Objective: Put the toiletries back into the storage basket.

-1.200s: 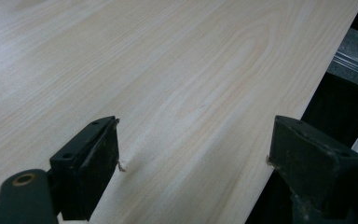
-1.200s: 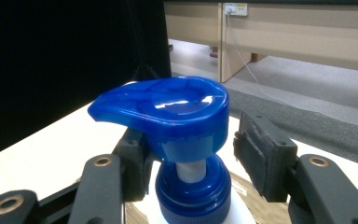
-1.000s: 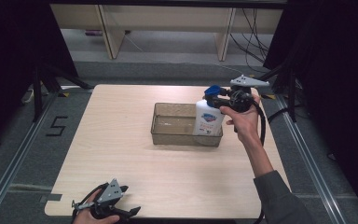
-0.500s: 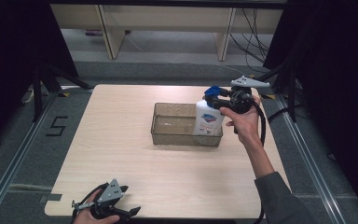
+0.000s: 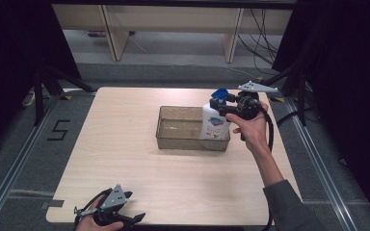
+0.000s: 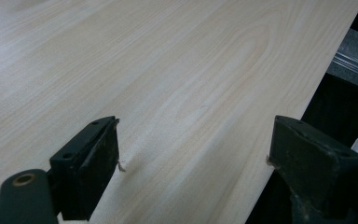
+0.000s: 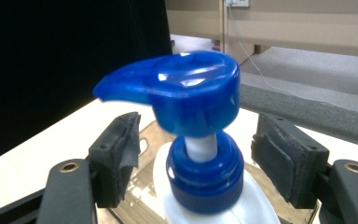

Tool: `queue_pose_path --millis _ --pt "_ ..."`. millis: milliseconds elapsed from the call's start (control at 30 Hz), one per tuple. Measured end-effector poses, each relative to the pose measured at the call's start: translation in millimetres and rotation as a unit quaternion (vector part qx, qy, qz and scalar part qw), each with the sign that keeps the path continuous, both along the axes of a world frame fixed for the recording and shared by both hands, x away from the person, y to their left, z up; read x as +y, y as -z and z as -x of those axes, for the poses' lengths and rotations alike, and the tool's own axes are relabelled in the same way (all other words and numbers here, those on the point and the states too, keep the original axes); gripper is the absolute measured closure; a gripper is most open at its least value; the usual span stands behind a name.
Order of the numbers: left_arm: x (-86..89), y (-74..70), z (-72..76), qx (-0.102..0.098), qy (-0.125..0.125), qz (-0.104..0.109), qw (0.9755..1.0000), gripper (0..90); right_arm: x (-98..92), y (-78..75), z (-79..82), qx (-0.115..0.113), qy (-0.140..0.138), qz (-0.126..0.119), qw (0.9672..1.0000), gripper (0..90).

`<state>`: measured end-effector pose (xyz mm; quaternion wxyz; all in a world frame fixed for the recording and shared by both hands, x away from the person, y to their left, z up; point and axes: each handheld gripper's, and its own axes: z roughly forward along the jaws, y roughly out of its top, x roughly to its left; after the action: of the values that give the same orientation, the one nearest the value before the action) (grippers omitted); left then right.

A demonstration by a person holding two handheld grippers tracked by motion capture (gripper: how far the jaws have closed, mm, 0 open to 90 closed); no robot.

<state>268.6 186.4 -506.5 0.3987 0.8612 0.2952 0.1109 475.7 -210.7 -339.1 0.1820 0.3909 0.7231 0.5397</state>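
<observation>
A pale wood table [image 5: 125,159] stands on grey floor [image 5: 173,53]. One bin [image 5: 173,142], one bottle [image 5: 213,126]. Right gripper [image 7: 200,154] jaws, just opening, clear its neck; left gripper [image 6: 191,154] wide.

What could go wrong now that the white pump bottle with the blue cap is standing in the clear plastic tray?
The right gripper has just been opening; its pads straddle the white pump bottle's blue collar without pressing. Pulling back askew could snag the blue pump head and tip the bottle, which stands by the clear plastic tray's right end wall.
</observation>
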Motion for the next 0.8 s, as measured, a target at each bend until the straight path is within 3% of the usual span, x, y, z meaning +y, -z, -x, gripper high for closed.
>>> queue_pose_path --millis 67,233,300,333,533,667,800 --pt "0.0 -0.1 0.0 0.0 0.0 0.0 1.0 15.4 0.4 -0.4 1.3 0.005 0.002 -0.006 1.0 31.2" --pt "-0.1 -0.2 -0.1 0.001 0.001 -0.001 1.0 15.4 -2.8 -0.3 2.4 -0.01 0.0 -0.005 0.9999 29.4" --pt "-0.1 0.0 0.0 0.0 0.0 0.001 1.0 15.4 -3.4 -0.8 4.9 0.001 0.003 -0.009 1.0 28.4" --pt "-0.1 0.0 0.0 0.0 0.0 0.001 1.0 15.4 -6.0 -0.4 4.3 -0.015 0.001 -0.004 0.9999 28.0" --pt "0.7 -0.2 -0.6 -0.001 0.0 -0.004 1.0 15.4 -9.8 0.1 8.2 -0.002 0.0 -0.012 0.9999 26.2" --pt "0.2 0.0 -0.4 0.001 0.001 0.004 1.0 15.4 -14.4 3.7 9.9 -0.004 0.003 -0.012 0.9999 25.2" --pt "1.1 -0.9 -0.8 -0.002 0.003 -0.004 1.0 15.4 -22.1 7.9 13.9 -0.002 0.011 -0.021 0.9997 24.1"
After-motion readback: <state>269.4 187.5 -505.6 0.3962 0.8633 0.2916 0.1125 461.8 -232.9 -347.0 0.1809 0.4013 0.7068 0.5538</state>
